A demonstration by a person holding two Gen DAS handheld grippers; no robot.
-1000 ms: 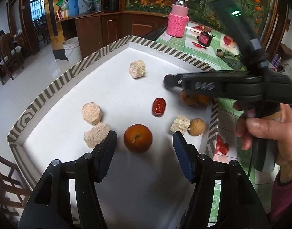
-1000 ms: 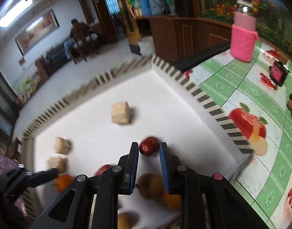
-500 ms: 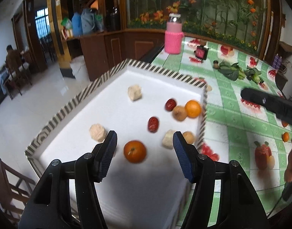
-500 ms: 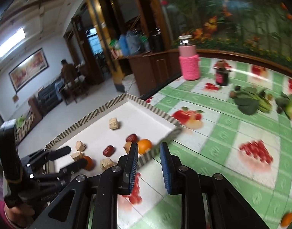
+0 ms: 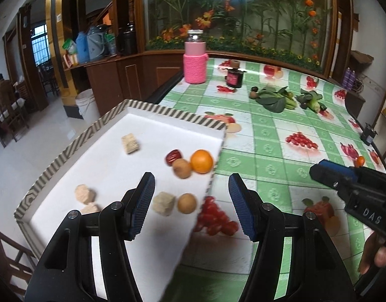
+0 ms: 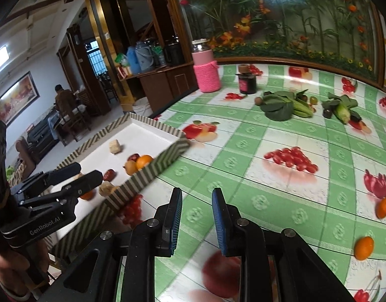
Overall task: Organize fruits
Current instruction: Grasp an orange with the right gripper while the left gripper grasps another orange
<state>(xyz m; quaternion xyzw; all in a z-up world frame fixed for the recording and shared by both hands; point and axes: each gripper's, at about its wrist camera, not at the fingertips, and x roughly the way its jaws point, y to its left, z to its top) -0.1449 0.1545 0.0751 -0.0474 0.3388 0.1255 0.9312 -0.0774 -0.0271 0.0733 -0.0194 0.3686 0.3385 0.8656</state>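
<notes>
Seen from 2 handheld grippers above a table covered in a green checked cloth (image 6: 243,151) printed with fruit pictures.

Left gripper (image 5: 191,201): fingers spread wide, empty, hovering over the right edge of a white tray (image 5: 132,125) with a striped rim. Right gripper (image 6: 196,220): fingers close together with a narrow gap, nothing between them, poised above bare cloth well to the right of the tray.

Inside the tray, clustered near its right rim: 1 orange (image 5: 201,161) touching a brown round fruit (image 5: 182,168), with a red date (image 5: 173,156) just behind them. Nearer the left gripper, another brown round fruit (image 5: 187,202) beside a pale beige chunk (image 5: 164,203). Further left, 2 more beige chunks (image 5: 84,194), the nearer one partly hidden by the gripper. 1 more beige block (image 5: 130,144) alone toward the far side of the tray. Second red date (image 6: 109,174) visible from the right wrist view, close to the left gripper's fingertips, plus a sliver of something orange behind those fingers, too hidden to identify.

On the cloth outside the tray: 2 small oranges (image 6: 363,248) at the far right, well apart from the tray. Toward the back of the table, leafy greens (image 6: 281,105), a corn cob (image 6: 343,112), a small dark jar (image 6: 247,83) and a bottle in a pink knitted sleeve (image 6: 206,75).
</notes>
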